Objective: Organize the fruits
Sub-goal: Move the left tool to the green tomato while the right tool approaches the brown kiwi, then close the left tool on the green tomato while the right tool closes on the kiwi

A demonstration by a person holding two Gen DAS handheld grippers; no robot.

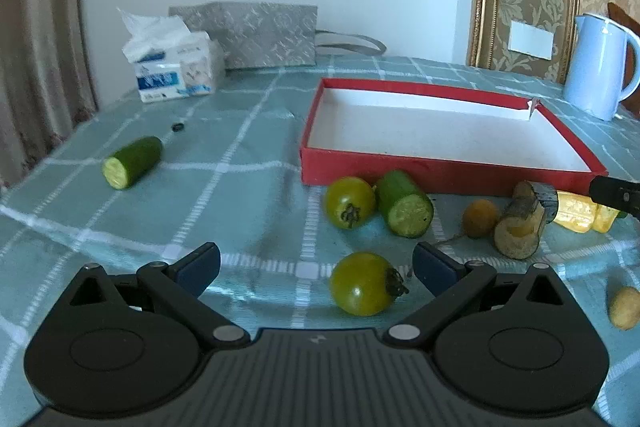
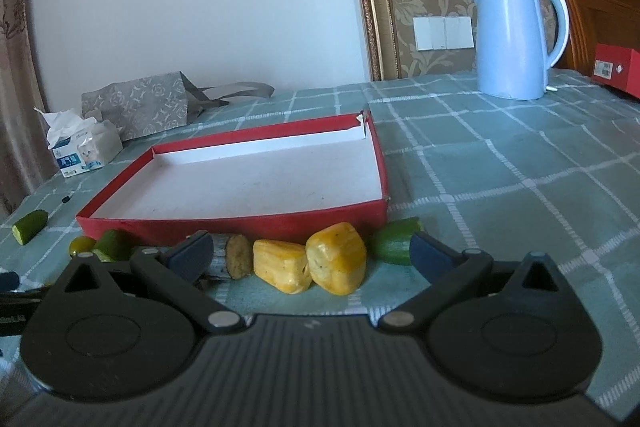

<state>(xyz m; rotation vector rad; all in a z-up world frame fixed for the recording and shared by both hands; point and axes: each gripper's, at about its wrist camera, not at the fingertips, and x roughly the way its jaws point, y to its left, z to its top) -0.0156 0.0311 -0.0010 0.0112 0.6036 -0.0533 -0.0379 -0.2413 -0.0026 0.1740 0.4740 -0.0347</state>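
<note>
Both the left gripper (image 1: 316,263) and the right gripper (image 2: 310,255) sit low and level, jaws spread wide apart, blue pads (image 1: 199,265) gripping nothing.

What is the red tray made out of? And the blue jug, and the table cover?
The red tray looks like cardboard: thin matte walls, white inside, and one corner torn open. The blue jug looks like smooth plastic with a soft sheen, though painted metal is possible. The table cover seems to be woven cloth: it wrinkles, and its white check lines look stitched.
</note>
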